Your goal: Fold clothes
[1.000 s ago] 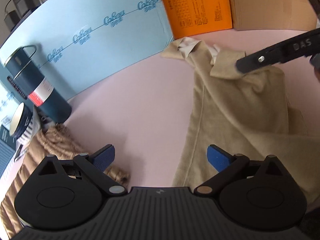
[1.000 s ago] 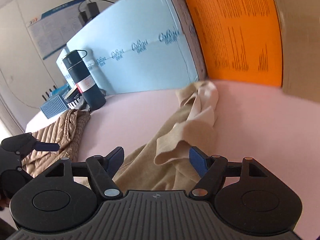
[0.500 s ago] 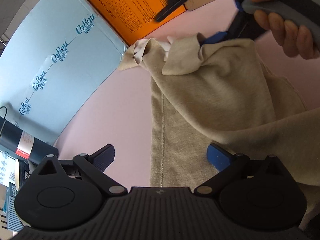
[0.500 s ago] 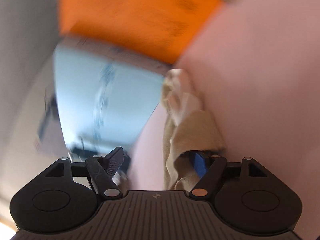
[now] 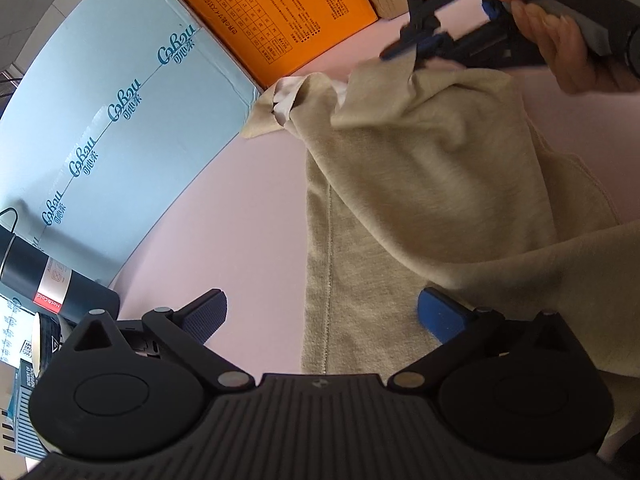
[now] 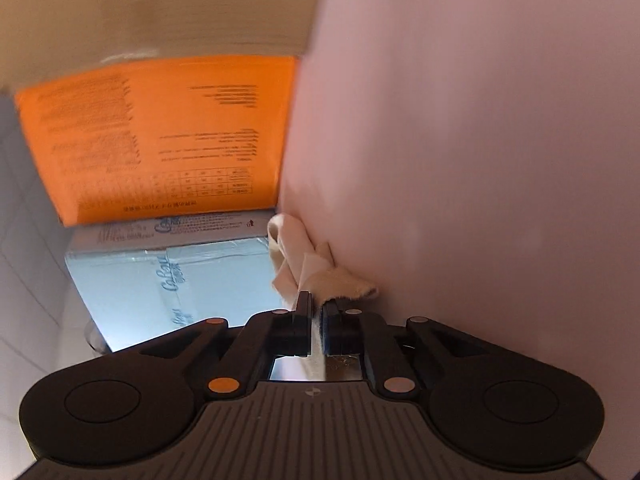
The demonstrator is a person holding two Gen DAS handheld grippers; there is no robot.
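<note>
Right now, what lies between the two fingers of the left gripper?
In the left wrist view, the left gripper is open; between its fingers lie bare pink table and the beige garment with its seam.

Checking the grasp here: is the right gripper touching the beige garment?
Touching. The right wrist view shows the right gripper closed on a fold of the beige garment, cloth pinched between both fingers.

My left tongs (image 5: 322, 312) hang over the near edge of the garment (image 5: 420, 200), which lies on the table (image 5: 240, 208). My right tongs (image 5: 404, 50) pinch its far edge. Behind it stand two boxes (image 5: 120, 120), side by side. A flask (image 5: 52, 284) stands far left.
</note>
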